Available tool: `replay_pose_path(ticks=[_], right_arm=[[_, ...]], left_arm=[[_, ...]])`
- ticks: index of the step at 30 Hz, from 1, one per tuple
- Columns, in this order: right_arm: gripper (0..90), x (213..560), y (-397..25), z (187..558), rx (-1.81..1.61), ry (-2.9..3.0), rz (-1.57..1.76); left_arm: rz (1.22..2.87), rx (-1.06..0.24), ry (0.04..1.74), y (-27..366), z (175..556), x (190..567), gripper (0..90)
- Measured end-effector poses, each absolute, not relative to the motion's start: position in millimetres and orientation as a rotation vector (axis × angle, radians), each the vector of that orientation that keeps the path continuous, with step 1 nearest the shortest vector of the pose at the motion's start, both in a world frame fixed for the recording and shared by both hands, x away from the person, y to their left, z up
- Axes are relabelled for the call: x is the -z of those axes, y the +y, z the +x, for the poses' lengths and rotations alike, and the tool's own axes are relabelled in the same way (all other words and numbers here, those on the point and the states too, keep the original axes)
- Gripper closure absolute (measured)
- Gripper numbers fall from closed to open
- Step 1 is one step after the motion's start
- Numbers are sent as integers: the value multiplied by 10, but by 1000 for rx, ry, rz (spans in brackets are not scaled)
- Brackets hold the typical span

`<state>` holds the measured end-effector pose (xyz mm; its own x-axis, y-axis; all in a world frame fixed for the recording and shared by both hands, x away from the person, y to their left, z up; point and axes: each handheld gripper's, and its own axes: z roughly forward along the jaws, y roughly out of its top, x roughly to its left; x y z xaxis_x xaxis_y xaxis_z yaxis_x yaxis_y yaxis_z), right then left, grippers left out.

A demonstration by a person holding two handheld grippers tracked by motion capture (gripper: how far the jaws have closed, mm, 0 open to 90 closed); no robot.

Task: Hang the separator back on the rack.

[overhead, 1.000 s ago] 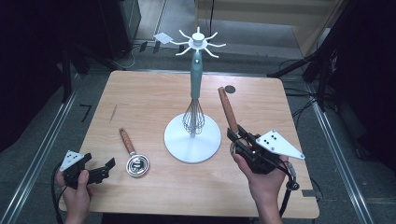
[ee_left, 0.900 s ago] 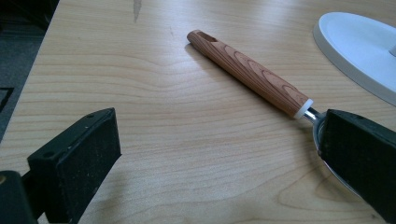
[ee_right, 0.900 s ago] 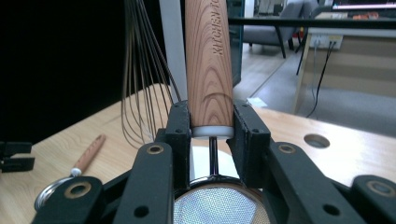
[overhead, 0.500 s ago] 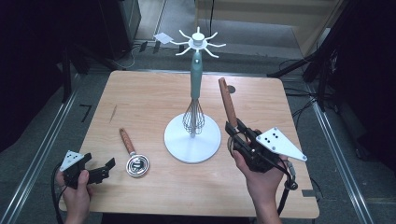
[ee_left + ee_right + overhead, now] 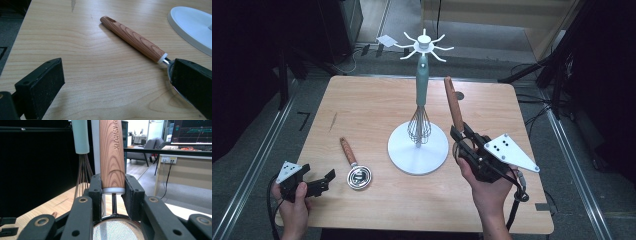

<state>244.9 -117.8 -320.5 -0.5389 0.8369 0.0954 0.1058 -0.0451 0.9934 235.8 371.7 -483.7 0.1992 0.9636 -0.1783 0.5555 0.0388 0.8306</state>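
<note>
While the right gripper [image 5: 464, 142] stands at the lower right of the high view, its jaws are closed on the lower end of a strainer's wooden handle [image 5: 453, 104], which rises up and slightly left from them toward the middle of the frame. Seen from the right gripper view, the two black jaws press the handle [image 5: 112, 152] from both sides just above its pale collar, and the strainer's fine mesh bowl [image 5: 117, 230] sits below them at the bottom edge (the handle carries printed lettering, only partly readable). Just left of the handle there, a whisk [image 5: 81, 170] with a pale green grip hangs beside the stand's white pole.

At the centre of the high view the white utensil stand [image 5: 418, 147] rests its round base on the wooden bench [image 5: 362, 100], with the whisk [image 5: 419, 112] hanging along its pole.

At the lower left, the left gripper [image 5: 319, 182] rests low over the bench with its jaws wide apart and nothing between them. Just to its right lies a second wooden-handled utensil [image 5: 352, 165], flat on the bench, its metal head toward the bottom of the frame; in the left gripper view its handle [image 5: 132, 40] runs diagonally from upper centre down to the right jaw.
</note>
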Motion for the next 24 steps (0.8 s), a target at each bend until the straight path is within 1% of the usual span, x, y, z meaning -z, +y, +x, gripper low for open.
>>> replay_pose_path(ticks=[24], right_arm=[[720,3126,-1130,2467,-1633,1644,991]], left_arm=[[1628,-604,1466,3719,2359,4837,0]])
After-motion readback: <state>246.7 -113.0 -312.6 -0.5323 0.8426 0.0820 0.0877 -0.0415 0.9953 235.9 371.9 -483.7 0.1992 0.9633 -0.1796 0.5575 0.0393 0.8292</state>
